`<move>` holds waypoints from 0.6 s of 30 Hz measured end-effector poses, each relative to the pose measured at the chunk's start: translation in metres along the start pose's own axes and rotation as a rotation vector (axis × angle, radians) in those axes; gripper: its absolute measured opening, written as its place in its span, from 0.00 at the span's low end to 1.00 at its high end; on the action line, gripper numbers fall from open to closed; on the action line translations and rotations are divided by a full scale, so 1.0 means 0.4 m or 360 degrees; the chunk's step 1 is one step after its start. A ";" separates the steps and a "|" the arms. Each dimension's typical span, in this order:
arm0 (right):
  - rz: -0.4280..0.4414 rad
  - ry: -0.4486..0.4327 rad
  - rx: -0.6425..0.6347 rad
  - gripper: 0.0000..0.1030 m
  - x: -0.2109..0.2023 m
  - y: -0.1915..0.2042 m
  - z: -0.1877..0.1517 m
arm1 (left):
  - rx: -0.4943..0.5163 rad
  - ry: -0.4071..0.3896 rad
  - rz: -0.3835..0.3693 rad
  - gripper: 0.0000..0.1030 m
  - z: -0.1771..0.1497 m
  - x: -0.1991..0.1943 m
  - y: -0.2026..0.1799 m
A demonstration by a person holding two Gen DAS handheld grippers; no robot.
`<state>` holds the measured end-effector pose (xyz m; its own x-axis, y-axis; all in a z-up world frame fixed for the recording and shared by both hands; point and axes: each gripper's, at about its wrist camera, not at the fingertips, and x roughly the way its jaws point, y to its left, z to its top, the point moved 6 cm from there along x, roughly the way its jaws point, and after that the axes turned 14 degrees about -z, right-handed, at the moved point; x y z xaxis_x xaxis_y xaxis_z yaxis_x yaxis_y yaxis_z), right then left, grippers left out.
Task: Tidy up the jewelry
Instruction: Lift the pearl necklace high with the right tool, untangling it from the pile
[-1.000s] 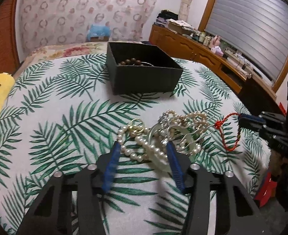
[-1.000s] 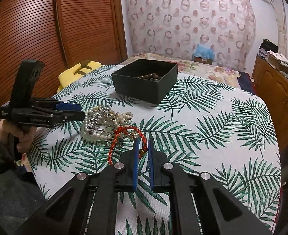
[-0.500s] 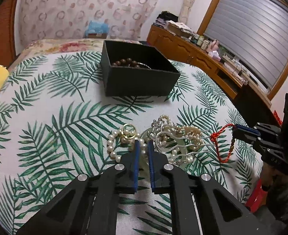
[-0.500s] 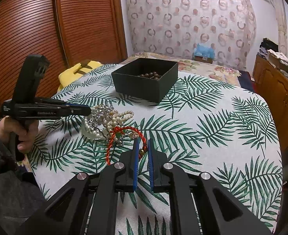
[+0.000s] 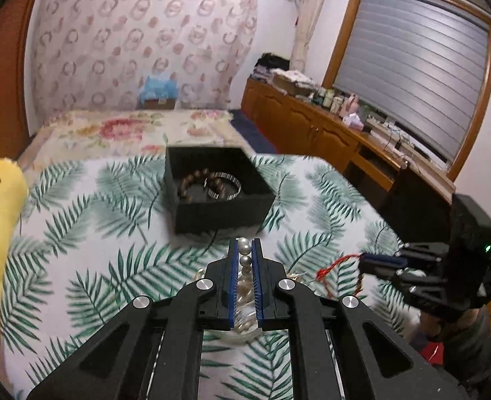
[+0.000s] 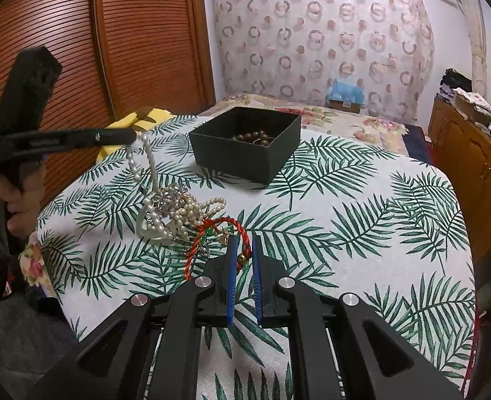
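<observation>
Lifted since a second ago, the left tool point(image 5: 244, 248) now pinches the pearl strand point(image 6: 147, 153), which trails down to the jewelry pile point(image 6: 175, 211) below. Right tool point(image 6: 244, 243) is closed on the red cord point(image 6: 212, 230). Box point(image 5: 218, 190) lies beyond.

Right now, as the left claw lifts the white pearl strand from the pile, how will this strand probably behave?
The white pearl strand is probably floppy: it hangs in a loose loop from the left claw. It may drag the tangled jewelry pile, because its lower end still runs into it. The round beads pinched between the pads look smooth, so it could slip.
</observation>
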<state>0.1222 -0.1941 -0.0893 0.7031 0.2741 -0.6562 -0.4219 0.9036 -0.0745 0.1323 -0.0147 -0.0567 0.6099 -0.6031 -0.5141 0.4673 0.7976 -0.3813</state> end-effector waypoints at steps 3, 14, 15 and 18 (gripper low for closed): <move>-0.0003 -0.0010 0.0001 0.10 -0.004 0.001 0.006 | 0.0049 -0.0043 0.0000 0.07 0.036 -0.016 -0.024; -0.0010 -0.0036 0.0007 0.10 -0.016 -0.004 0.018 | 0.0202 -0.0119 0.0008 0.06 0.150 -0.046 -0.093; -0.0010 -0.0038 0.0007 0.10 -0.017 -0.005 0.019 | 0.0214 -0.0130 0.0006 0.06 0.158 -0.049 -0.099; -0.0015 -0.0043 0.0009 0.10 -0.020 -0.007 0.022 | 0.0241 -0.0172 -0.0010 0.06 0.186 -0.065 -0.120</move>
<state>0.1226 -0.1959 -0.0773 0.7222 0.2746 -0.6348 -0.4120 0.9080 -0.0760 0.1417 -0.0380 0.0323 0.6681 -0.6117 -0.4236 0.5572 0.7886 -0.2600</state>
